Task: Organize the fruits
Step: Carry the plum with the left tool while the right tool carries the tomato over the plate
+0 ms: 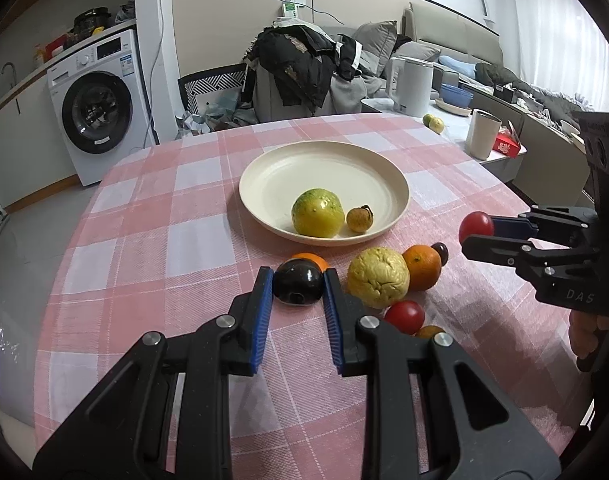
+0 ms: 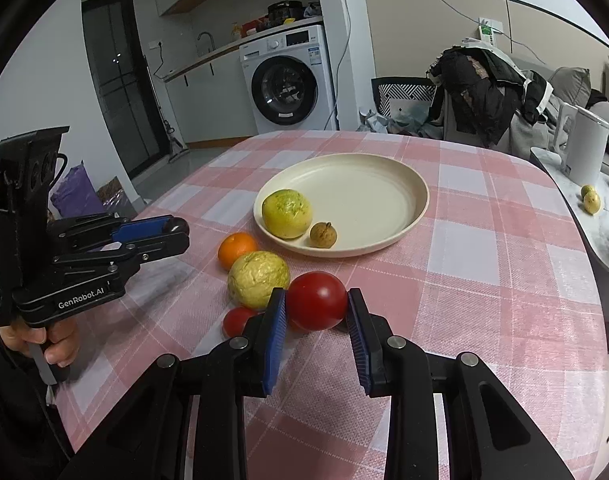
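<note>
Left claw [image 1: 298, 282] gripping dark plum [image 1: 297, 283], right claw [image 2: 317, 304] gripping red tomato [image 2: 316, 301]

woven cloth [image 1: 152, 216] over the table, pink and white check, matt with a fine ribbed weave. smooth cream plate [image 1: 264, 184], faint sheen. glossy dark plum [image 1: 298, 282] between ribbed blue pads [image 1: 264, 312] of the matt black plastic left gripper [image 1: 298, 280], silvery metal pins at the joints. shiny smooth red tomato [image 2: 316, 301] in the right gripper [image 2: 316, 300]. wrinkled, dull yellow fruit [image 1: 378, 278] near the table's front edge; pebbled, waxy orange [image 1: 422, 266]; speckled green-yellow fruit [image 1: 317, 218] on the plate.
</note>
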`<state>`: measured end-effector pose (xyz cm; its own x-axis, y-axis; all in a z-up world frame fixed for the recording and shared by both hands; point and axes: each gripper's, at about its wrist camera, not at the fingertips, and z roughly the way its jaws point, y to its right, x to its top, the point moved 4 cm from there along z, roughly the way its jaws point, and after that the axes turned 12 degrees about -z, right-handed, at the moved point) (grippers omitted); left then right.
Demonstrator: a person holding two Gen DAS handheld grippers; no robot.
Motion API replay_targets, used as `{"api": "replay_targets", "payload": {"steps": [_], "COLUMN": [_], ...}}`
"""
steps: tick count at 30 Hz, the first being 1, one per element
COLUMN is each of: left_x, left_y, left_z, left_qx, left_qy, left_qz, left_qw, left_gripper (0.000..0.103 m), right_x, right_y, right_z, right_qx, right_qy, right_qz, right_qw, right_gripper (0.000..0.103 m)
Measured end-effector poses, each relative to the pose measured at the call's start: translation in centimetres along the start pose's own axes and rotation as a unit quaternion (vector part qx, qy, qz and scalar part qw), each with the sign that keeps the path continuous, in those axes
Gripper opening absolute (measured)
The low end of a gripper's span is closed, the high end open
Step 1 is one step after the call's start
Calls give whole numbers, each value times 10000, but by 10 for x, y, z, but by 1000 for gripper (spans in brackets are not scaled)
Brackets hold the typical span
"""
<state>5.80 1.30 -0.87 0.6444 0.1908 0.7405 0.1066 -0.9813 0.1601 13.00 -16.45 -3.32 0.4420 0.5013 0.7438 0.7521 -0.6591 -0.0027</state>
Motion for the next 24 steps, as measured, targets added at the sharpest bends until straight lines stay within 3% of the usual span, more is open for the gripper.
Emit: {"api": "replay_targets", "payload": {"steps": [10, 24], "left_x": [15, 40], "left_y": [-5, 10], "left_z": [-6, 4], "left_qx": [23, -301], "left_qy": [161, 399], "left_qz": [-108, -89], "left_qw": [9998, 9987], "left_gripper": [22, 22], "right_x": [8, 32], "right_y": [4, 20], "right_z": [-2, 7], "right_qx": [-55, -87], "right_qy": [199, 343], "right_qz": [50, 213], "right_qw": [9998, 9991], "right_gripper": [31, 31]}}
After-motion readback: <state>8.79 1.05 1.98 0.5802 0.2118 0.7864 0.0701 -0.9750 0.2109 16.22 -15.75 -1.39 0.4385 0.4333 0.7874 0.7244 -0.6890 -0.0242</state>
